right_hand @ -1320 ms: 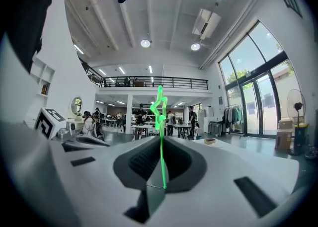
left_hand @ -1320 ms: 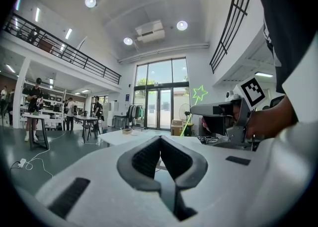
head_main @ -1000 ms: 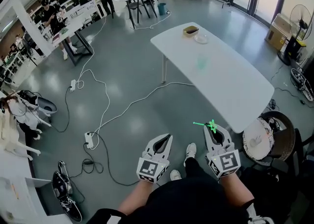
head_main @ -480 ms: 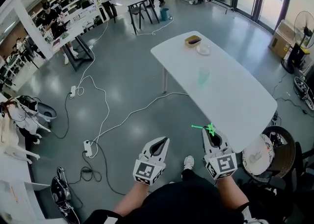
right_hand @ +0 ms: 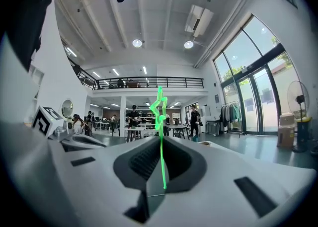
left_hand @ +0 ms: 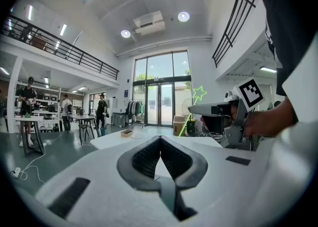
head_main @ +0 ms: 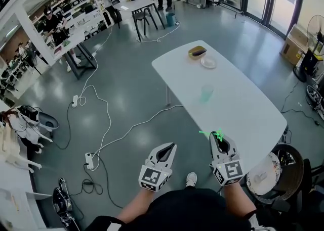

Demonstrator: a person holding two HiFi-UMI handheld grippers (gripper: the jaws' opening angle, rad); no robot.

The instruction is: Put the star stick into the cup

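Note:
My right gripper (head_main: 219, 137) is shut on the thin green star stick (head_main: 216, 135), whose star end pokes out past the jaw tips just over the near end of the white table (head_main: 243, 119). In the right gripper view the star stick (right_hand: 160, 121) stands upright between the closed jaws. The pale green cup (head_main: 207, 92) stands upright on the middle of the table, well beyond the gripper. My left gripper (head_main: 167, 148) hangs beside the right one over the floor, shut and holding nothing; its jaws (left_hand: 160, 149) meet at the tips.
A small brown bowl (head_main: 197, 51) and a white dish (head_main: 208, 62) sit at the table's far end. A round chair (head_main: 268, 172) stands at the right. Cables (head_main: 109, 124) and a power strip (head_main: 89, 160) lie on the floor at left. People stand by desks far behind.
I have walked closer to the table: it and the cup now lie nearer, and the star stick's tip has reached over the table's near end. Both grippers keep their states.

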